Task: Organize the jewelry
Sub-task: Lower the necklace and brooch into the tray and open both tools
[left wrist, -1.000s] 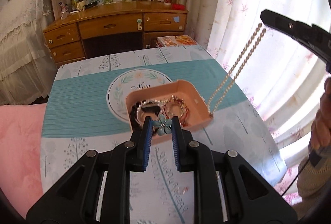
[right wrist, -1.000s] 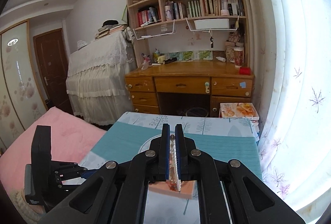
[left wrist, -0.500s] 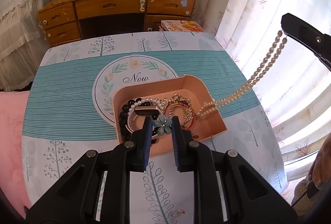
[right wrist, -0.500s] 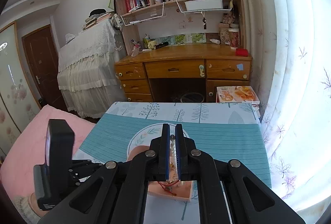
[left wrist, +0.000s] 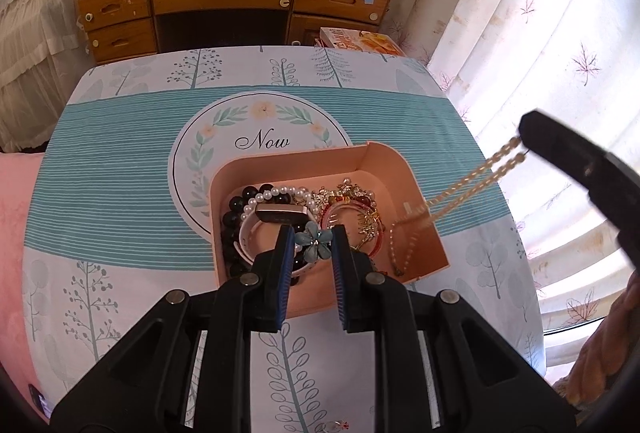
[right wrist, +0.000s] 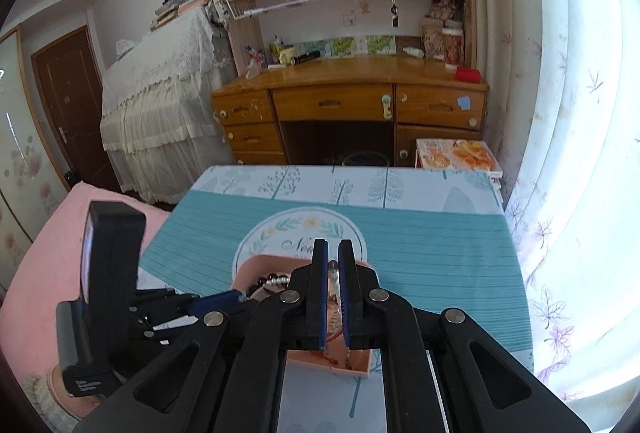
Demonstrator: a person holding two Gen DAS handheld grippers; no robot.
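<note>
A pink tray (left wrist: 384, 161) sits on the tablecloth and holds black beads, a pearl bracelet, a white watch and red-and-gold bangles. My left gripper (left wrist: 312, 239) hangs over the tray's near side, shut on a blue flower ornament (left wrist: 314, 241). At the right my right gripper (left wrist: 528, 137) is shut on a pearl necklace (left wrist: 468, 185), whose lower end lies inside the tray's right part. In the right wrist view the right gripper (right wrist: 333, 265) pinches the necklace strand above the tray (right wrist: 332, 363), which its fingers mostly hide.
A patterned teal and white tablecloth (left wrist: 120, 169) covers the table. A small earring (left wrist: 334, 425) lies near the front edge. Beyond stand a wooden desk (left wrist: 224, 1), a curtain (left wrist: 540, 33) on the right and pink bedding (left wrist: 12, 225) at left.
Both grippers have come down toward the tray. The necklace's hanging end has sunk from beside the tray into its right part. The flower stays pinched in the left gripper.
</note>
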